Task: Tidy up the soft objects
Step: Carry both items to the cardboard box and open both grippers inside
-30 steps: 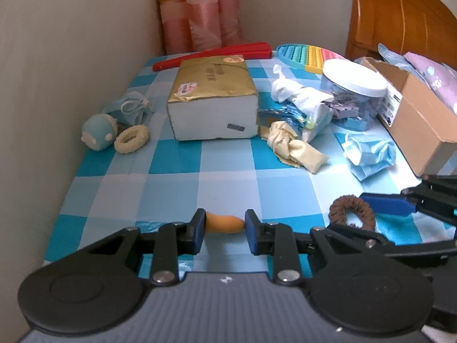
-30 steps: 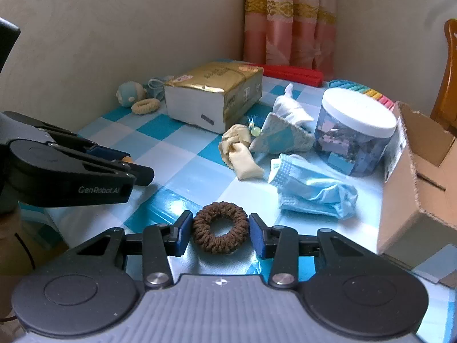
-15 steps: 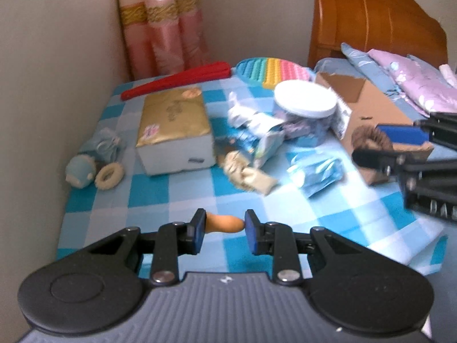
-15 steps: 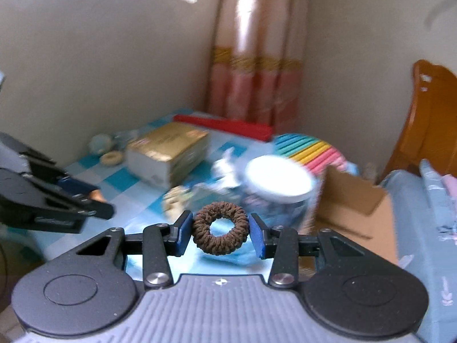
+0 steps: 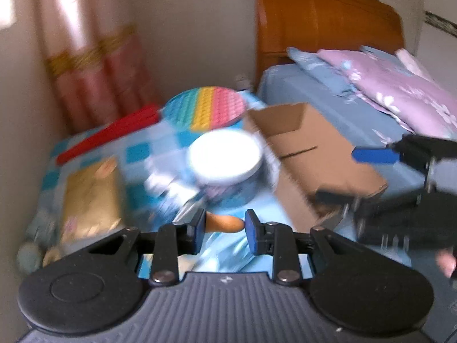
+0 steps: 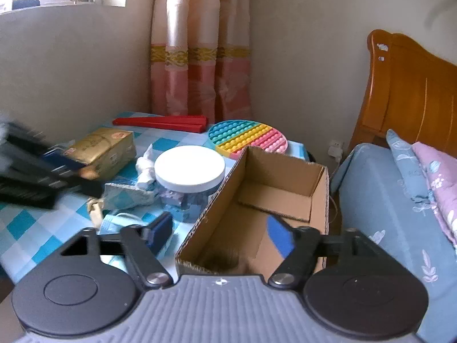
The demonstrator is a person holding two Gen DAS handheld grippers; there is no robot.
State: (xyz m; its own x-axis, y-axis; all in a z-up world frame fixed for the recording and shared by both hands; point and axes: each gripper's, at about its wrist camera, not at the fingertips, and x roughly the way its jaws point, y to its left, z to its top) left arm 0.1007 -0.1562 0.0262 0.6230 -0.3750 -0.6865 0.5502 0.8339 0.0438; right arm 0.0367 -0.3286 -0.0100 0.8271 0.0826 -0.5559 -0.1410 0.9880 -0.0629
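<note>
Beside a blue bed, checked tablecloth bears an open cardboard box.

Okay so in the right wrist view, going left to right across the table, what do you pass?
Gold tissue pack → white jar lid → cardboard box → blue bed.

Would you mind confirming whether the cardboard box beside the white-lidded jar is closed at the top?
No, the cardboard box stands open, its flaps up and its brown inside floor plainly visible in the right wrist view, next to the white-lidded jar.
</note>
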